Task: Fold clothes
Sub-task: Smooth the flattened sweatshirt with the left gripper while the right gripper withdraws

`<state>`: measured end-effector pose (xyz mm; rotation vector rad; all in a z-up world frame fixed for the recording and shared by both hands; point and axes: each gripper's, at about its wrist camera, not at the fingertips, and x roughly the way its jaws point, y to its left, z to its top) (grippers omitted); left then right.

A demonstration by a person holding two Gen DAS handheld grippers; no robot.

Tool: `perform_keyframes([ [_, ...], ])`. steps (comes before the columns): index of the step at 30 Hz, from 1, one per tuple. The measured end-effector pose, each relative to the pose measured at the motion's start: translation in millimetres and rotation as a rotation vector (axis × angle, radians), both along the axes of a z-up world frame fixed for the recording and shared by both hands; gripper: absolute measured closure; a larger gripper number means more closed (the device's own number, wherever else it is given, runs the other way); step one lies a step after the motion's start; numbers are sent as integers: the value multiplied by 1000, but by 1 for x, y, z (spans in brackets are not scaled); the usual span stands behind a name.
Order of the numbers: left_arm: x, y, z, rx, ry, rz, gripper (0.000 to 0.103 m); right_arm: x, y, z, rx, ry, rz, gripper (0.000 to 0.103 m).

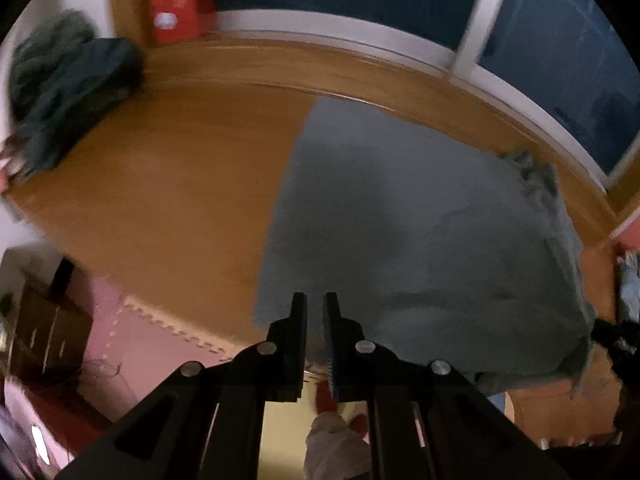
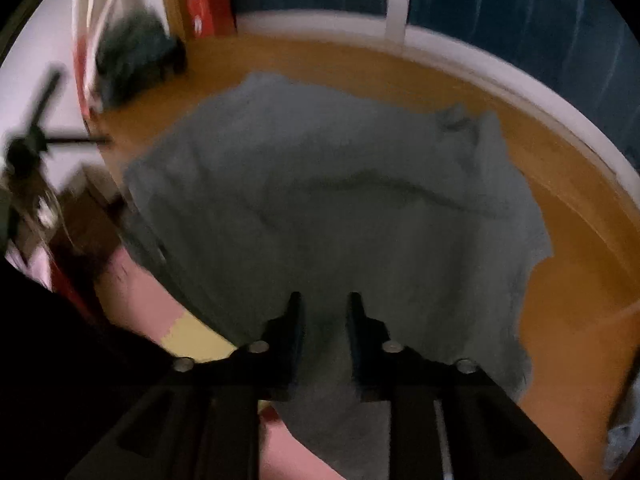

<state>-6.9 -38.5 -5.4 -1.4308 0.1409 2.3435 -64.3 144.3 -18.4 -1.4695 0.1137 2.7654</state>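
I see the gray cloth (image 1: 420, 240) spread on the desk (image 1: 160, 184), its near edge hanging over right under both grippers. My left gripper (image 1: 315, 300) is almost closed with just a thin gap, and I cannot tell if it pinches the edge; my right gripper (image 2: 324, 300) is partly open over the cloth and holds nothing. To fold well, I should grab the near edge at both ends and keep it level and flat.
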Motion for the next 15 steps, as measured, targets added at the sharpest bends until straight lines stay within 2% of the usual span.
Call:
perform_keyframes([
  [1,-5,9,-4,0,-10,-20,96,-2,7,4,-15,24,-25,44],
  [2,-17,17,-13,-3,-21,-45,96,-4,14,5,-11,37,-64,42],
  [5,-49,43,-37,-19,-62,-107,96,10,35,-2,9,43,-214,42],
  [8,-58,63,-53,-57,-87,-158,96,32,53,-11,20,44,-364,42],
  [11,-64,79,-65,-84,-90,-235,96,68,48,-29,-3,28,-456,42],
  [15,-79,89,-78,-124,-100,-265,95,116,43,-54,-34,7,-579,42],
])
